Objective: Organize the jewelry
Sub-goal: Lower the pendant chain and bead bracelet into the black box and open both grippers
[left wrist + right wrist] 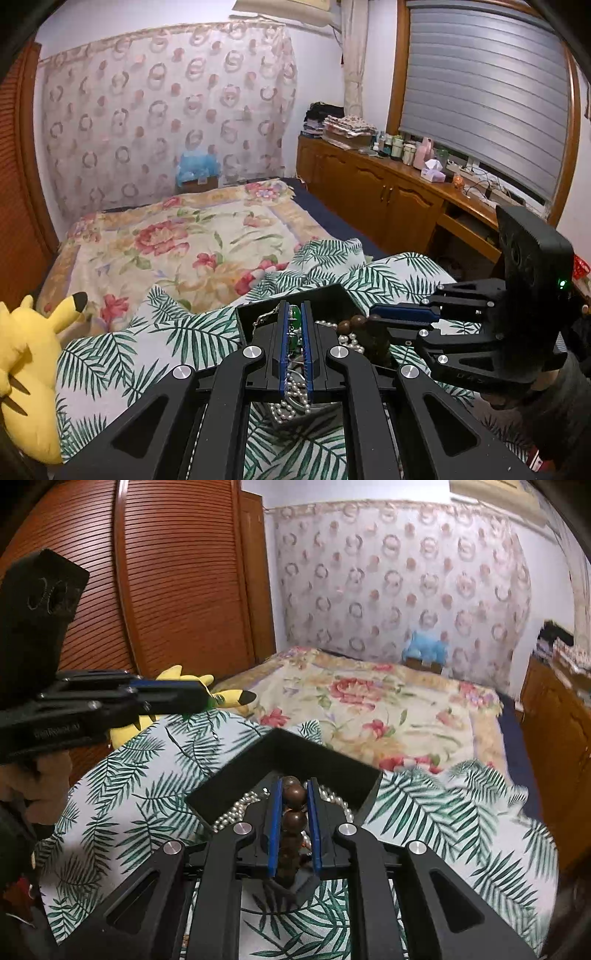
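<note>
A black open box (332,295) (295,753) sits on a leaf-print cloth on the bed. It holds pearl strands (291,398) (236,808) and a silver chain. My left gripper (295,306) is shut on a green-stone piece (294,325) over the box. It also shows in the right wrist view (207,698), at the left above the cloth. My right gripper (294,782) is shut on a brown wooden bead bracelet (293,812) above the box. In the left wrist view it (371,317) comes in from the right, with the brown beads (356,323) at its tip.
The leaf-print cloth (166,339) (461,812) covers the near bed, a floral blanket (177,236) lies beyond. A yellow plush toy (26,369) lies at the left. A wooden cabinet (369,184) with bottles runs along the right. A slatted wardrobe door (166,572) stands left.
</note>
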